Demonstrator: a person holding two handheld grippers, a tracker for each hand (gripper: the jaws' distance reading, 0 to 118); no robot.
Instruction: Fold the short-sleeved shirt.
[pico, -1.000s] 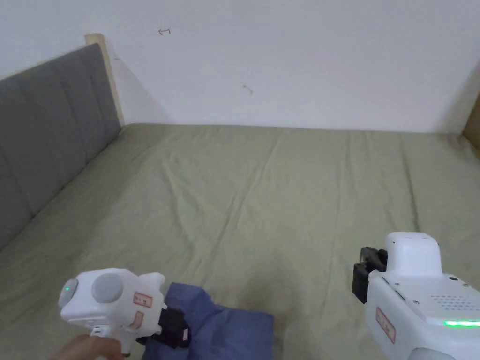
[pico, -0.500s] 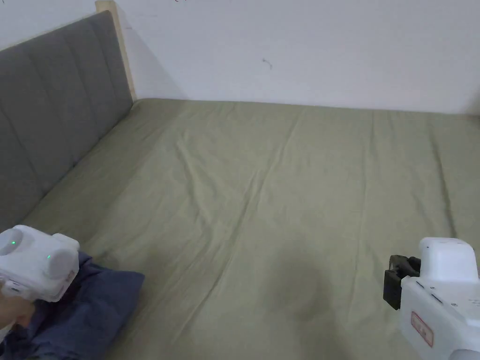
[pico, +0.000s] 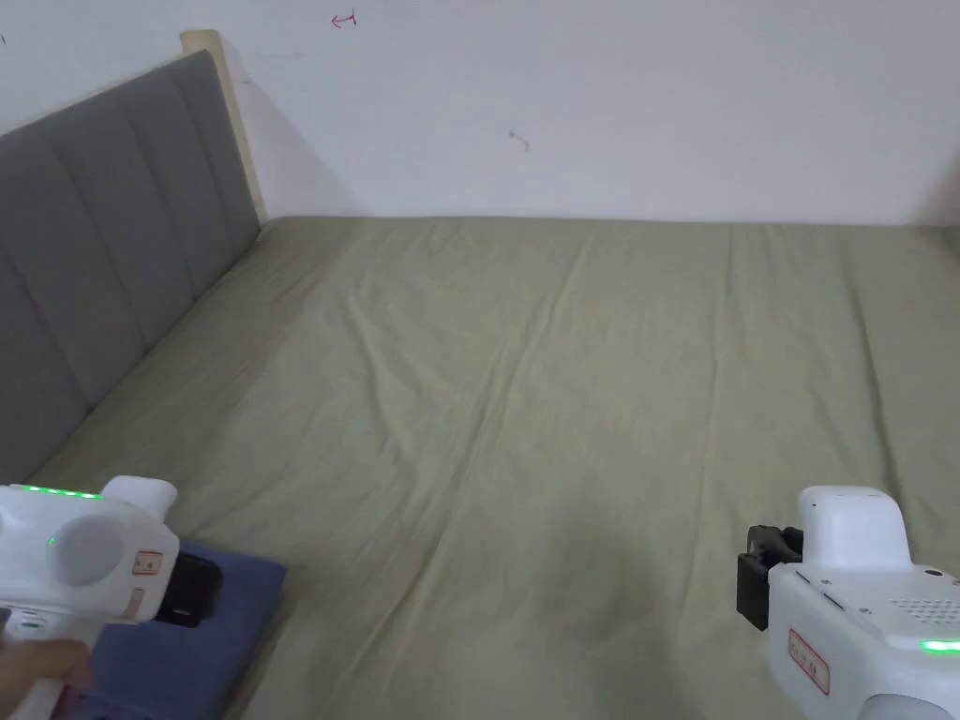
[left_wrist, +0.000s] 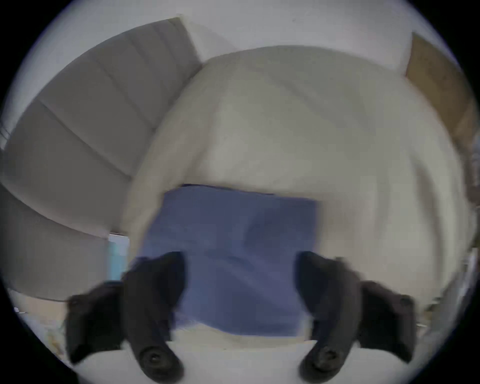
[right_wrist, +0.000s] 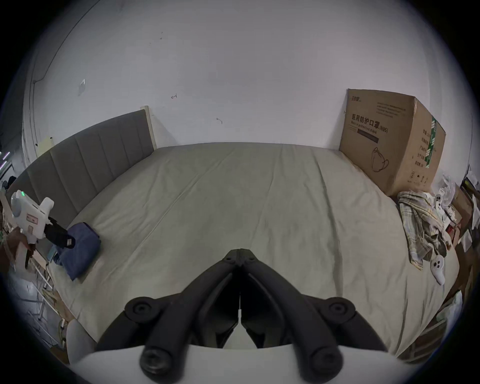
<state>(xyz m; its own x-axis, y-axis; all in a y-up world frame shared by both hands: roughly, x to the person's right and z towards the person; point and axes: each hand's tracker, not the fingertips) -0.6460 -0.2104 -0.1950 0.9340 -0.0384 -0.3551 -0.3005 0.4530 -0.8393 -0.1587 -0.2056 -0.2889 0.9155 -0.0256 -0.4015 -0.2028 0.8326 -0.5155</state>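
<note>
Left gripper (left_wrist: 240, 283) open above folded shirt (left_wrist: 233, 249)

Olive-sheeted bed (pico: 562, 375): folded blue shirt (right_wrist: 79, 249) lies at its left edge, cardboard box (right_wrist: 389, 140) and crumpled plaid cloth (right_wrist: 420, 226) along the right side.

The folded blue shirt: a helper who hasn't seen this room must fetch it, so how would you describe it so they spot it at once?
Start at the bed with the olive-green sheet and go to its near corner beside the grey padded headboard. There the folded blue shirt lies as a compact rectangle, with the open left gripper just above it. It is plain dark blue and neatly folded, unlike the crumpled plaid garment on the opposite side by the cardboard box.
</note>
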